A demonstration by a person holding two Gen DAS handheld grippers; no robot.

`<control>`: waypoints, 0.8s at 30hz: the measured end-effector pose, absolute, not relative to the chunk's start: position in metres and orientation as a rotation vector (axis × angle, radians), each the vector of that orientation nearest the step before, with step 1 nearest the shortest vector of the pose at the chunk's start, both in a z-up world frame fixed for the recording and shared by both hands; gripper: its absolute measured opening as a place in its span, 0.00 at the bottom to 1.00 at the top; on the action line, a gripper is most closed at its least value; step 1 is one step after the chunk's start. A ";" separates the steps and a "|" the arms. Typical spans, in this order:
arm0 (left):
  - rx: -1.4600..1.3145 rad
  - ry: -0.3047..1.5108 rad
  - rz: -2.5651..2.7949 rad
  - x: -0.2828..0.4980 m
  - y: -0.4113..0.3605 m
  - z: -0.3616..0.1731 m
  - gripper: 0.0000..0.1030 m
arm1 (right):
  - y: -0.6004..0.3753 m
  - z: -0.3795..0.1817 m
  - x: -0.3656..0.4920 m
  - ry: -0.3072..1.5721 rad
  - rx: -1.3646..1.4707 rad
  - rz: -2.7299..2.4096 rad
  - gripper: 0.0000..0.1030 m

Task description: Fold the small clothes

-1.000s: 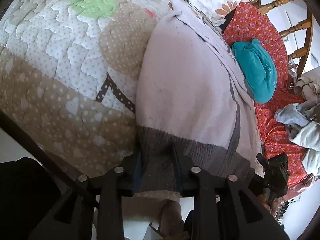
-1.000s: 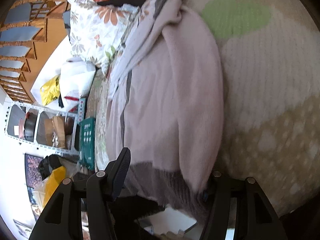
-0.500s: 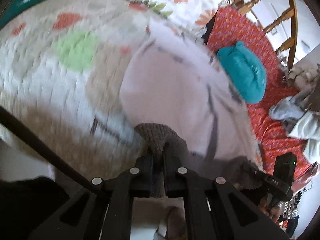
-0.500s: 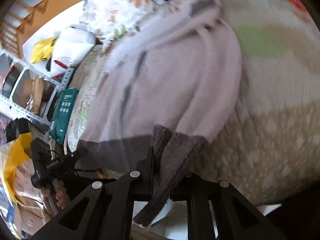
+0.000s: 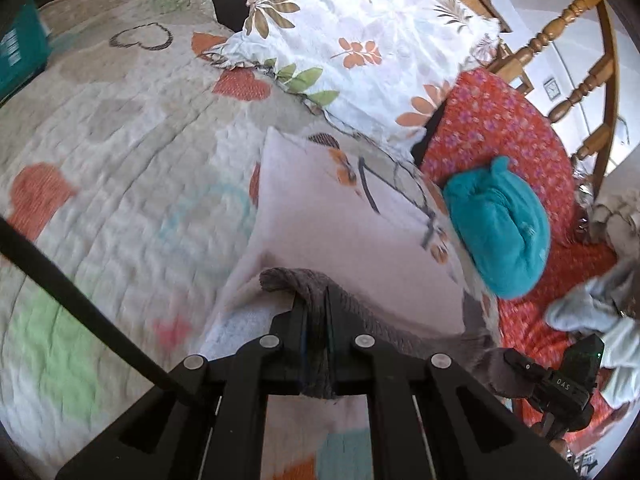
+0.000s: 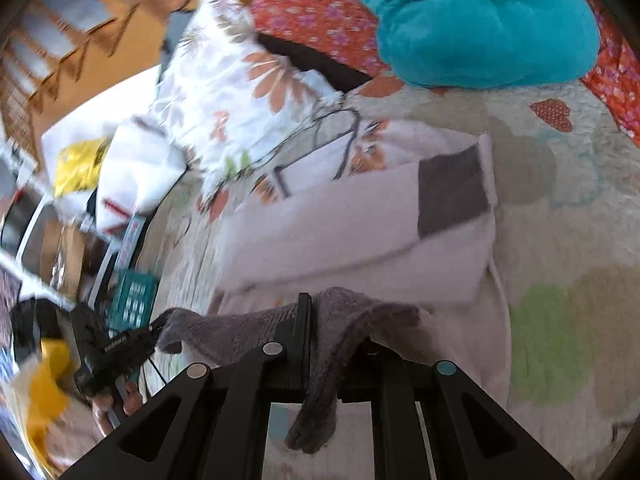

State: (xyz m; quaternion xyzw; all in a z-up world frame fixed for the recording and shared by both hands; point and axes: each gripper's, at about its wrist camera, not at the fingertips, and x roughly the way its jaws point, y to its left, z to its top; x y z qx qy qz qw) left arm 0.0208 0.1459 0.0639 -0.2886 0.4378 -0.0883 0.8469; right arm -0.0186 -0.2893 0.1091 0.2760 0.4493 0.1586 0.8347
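A pale pink knit sweater (image 5: 340, 236) with a grey ribbed hem (image 5: 384, 320) lies on the quilted bedspread (image 5: 120, 184). My left gripper (image 5: 316, 312) is shut on one end of the grey hem and holds it lifted over the sweater's body. My right gripper (image 6: 310, 312) is shut on the other end of the hem (image 6: 352, 320), also lifted. A folded sleeve with a grey cuff (image 6: 452, 192) lies across the sweater (image 6: 360, 236). Each gripper shows in the other's view, the right one (image 5: 560, 384) and the left one (image 6: 108, 352).
A floral pillow (image 5: 360, 40) lies beyond the sweater. A teal plush item (image 5: 500, 236) sits on a red flowered cloth (image 5: 500, 128). Loose pale clothes (image 5: 592, 312) lie at the right. Wooden chair rails (image 5: 576, 32) stand behind. A teal box (image 6: 134, 300) and bags (image 6: 132, 176) lie off the bed's side.
Both grippers shut on the grey hem, lifted it off the bed's near edge and carried it forward over the sweater toward the pillow, doubling the sweater over.
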 end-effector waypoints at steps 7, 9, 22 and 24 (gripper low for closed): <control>-0.646 0.938 -0.161 0.091 0.141 0.050 0.07 | -0.304 0.082 0.057 0.986 0.661 0.255 0.08; -0.647 0.926 -0.151 0.108 0.139 0.050 0.07 | -0.309 0.076 0.077 0.980 0.689 0.260 0.08; -0.705 0.869 -0.011 0.117 0.170 0.058 0.57 | -0.334 0.065 0.119 0.908 0.709 0.181 0.54; -0.704 0.894 -0.014 0.112 0.173 0.053 0.57 | -0.329 0.068 0.115 0.911 0.683 0.178 0.54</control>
